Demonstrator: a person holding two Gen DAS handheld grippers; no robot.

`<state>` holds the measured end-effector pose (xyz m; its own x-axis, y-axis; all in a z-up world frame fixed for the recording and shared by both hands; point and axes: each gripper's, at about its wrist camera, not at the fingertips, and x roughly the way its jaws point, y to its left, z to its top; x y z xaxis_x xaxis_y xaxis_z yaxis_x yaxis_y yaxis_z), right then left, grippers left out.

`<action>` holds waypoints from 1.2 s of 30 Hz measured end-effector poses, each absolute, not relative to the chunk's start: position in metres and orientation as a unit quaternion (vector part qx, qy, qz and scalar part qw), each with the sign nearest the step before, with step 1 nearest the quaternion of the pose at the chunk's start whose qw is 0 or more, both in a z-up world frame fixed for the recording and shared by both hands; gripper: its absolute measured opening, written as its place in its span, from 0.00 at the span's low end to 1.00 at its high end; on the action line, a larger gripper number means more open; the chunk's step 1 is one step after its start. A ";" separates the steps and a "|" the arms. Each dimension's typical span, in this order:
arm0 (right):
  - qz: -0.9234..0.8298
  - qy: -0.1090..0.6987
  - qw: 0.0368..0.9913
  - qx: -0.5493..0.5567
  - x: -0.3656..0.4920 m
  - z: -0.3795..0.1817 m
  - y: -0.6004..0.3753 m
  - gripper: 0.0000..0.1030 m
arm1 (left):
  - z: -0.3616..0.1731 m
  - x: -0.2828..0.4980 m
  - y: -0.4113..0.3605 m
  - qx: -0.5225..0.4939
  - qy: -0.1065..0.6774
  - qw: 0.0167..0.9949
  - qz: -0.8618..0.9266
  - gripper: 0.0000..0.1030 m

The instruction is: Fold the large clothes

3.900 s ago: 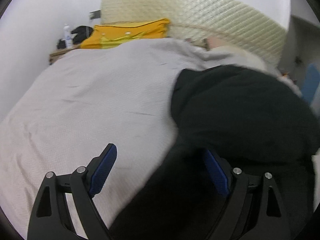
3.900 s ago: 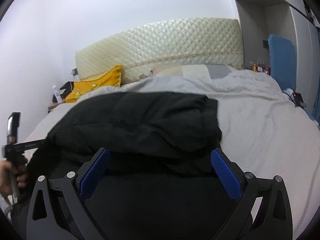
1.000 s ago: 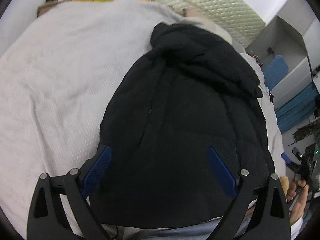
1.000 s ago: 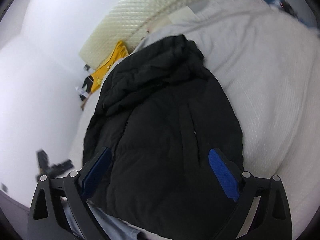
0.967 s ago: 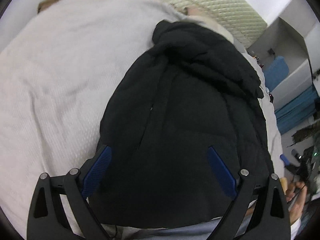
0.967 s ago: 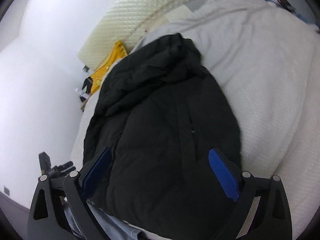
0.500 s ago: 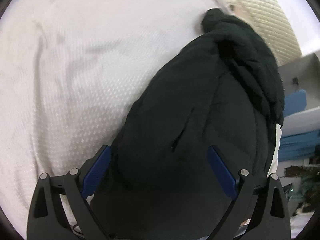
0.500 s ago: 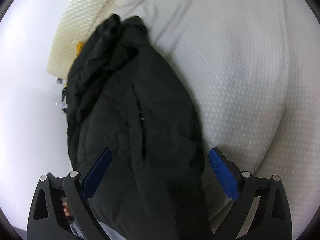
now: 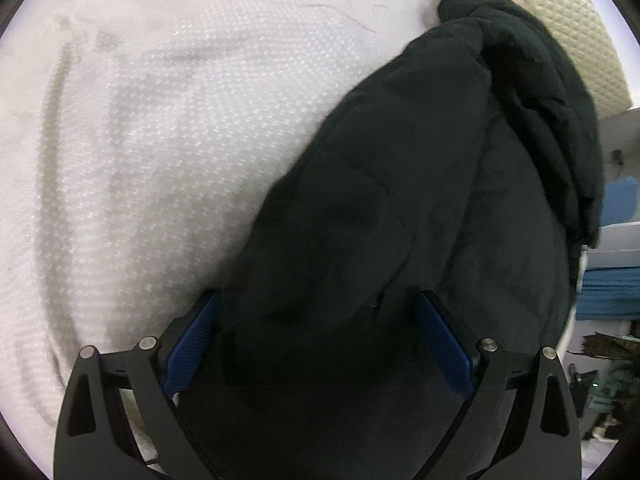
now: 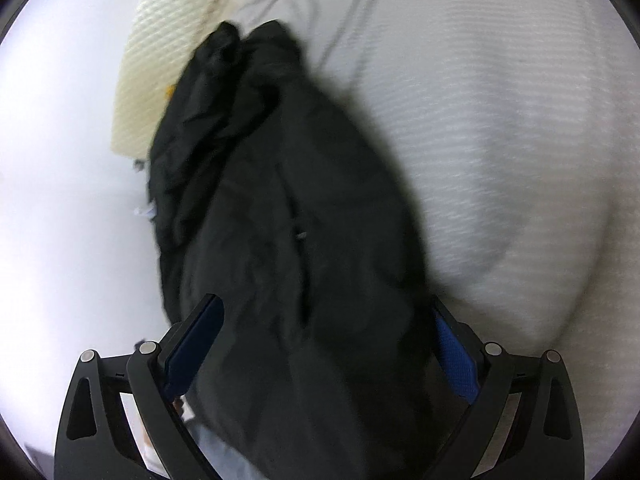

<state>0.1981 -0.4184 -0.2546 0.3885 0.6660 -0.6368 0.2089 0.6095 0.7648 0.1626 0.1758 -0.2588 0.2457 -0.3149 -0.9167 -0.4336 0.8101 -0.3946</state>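
A black jacket [image 9: 420, 208] lies lengthwise on a bed with a white textured cover [image 9: 140, 140], its bunched hood end [image 9: 532, 60] toward two o'clock in the left wrist view and toward eleven o'clock in the right. The left gripper [image 9: 316, 340] hangs over the jacket's near end with its blue pads spread wide, one pad at the coat's left edge, the other over the dark cloth; it has hold of nothing. The right gripper [image 10: 324, 344] is likewise wide apart, straddling the near end of the jacket [image 10: 288, 220], and grips nothing that can be seen; that view is blurred.

The step in hand looks like the approach to the bottom hem, before a fold of the lower part up toward the hood. The next move would call for both tools to drop onto the hem corners and close through the thick padding together.

A cream quilted headboard [image 9: 580, 20] stands at one o'clock; blue things [image 9: 620, 200] sit at three o'clock, too small to name.
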 end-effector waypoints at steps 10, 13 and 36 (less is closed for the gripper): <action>0.227 0.526 0.720 0.392 0.198 -0.244 -0.395 0.95 | -0.258 0.159 0.164 -0.325 0.601 0.730 -0.028 0.93; 0.202 0.552 0.706 0.395 0.198 -0.258 -0.397 0.95 | -0.267 0.166 0.169 -0.320 0.617 0.719 -0.010 0.93; 0.318 0.499 0.710 0.382 0.204 -0.228 -0.362 0.32 | -0.260 0.195 0.137 -0.361 0.591 0.712 -0.118 0.40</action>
